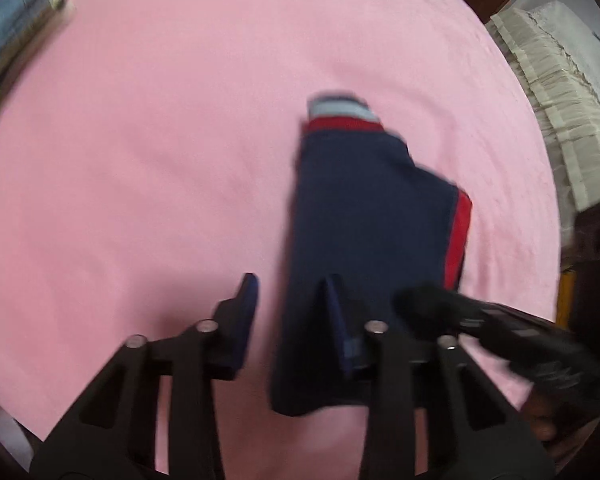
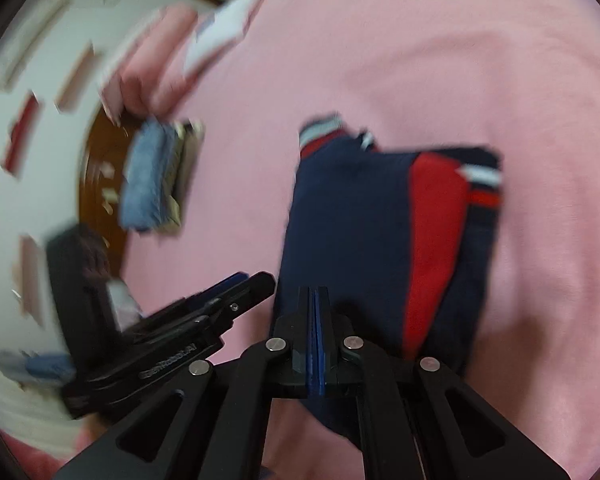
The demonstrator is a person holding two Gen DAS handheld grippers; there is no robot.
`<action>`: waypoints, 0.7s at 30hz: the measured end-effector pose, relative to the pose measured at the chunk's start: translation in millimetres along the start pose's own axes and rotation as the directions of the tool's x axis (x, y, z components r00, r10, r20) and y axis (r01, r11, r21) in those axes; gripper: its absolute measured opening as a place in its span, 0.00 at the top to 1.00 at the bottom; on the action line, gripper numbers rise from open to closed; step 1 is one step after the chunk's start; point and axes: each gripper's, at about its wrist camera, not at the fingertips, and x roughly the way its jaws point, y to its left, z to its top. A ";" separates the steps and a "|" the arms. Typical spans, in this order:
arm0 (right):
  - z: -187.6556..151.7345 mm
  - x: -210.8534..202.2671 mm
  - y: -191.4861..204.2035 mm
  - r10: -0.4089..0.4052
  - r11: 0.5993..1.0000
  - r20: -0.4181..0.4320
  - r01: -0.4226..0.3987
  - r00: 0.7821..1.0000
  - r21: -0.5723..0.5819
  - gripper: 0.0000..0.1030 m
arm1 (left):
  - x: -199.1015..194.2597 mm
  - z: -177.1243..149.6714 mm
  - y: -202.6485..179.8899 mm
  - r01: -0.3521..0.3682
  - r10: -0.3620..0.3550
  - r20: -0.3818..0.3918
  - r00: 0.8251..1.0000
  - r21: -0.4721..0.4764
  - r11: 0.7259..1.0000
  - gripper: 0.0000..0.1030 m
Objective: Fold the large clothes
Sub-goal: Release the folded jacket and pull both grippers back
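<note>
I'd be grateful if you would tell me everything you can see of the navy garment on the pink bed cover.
The navy garment is folded into a long, narrow bundle lying flat on the pink cover. It looks like soft knit fabric, navy with a broad red panel down one side and red, white and pale-blue striped ribbing at the far end. The right gripper, jaws together, sits at its near edge; whether it pinches cloth is unclear. The left gripper is open, one finger over the garment's near end, one over the cover.

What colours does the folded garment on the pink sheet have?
The folded garment is navy with red panels and pale striped cuffs, clearest in the right wrist view.
</note>
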 end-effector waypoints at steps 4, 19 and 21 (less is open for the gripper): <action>-4.5 25.0 -20.3 -0.059 0.996 -0.021 0.060 0.998 0.064 1.00 | 16.1 -14.2 -4.8 0.026 -0.026 -0.033 0.999 0.012 1.000 0.75; -37.7 -0.6 -55.6 -0.427 0.870 0.025 0.403 0.904 0.286 1.00 | 13.5 -34.2 -2.0 0.050 -0.050 -0.040 0.998 -0.007 0.999 0.75; -45.4 5.8 -45.3 -0.453 0.858 0.002 0.435 0.892 0.272 1.00 | 8.0 -43.1 0.0 0.044 -0.044 -0.024 0.999 0.005 0.999 0.75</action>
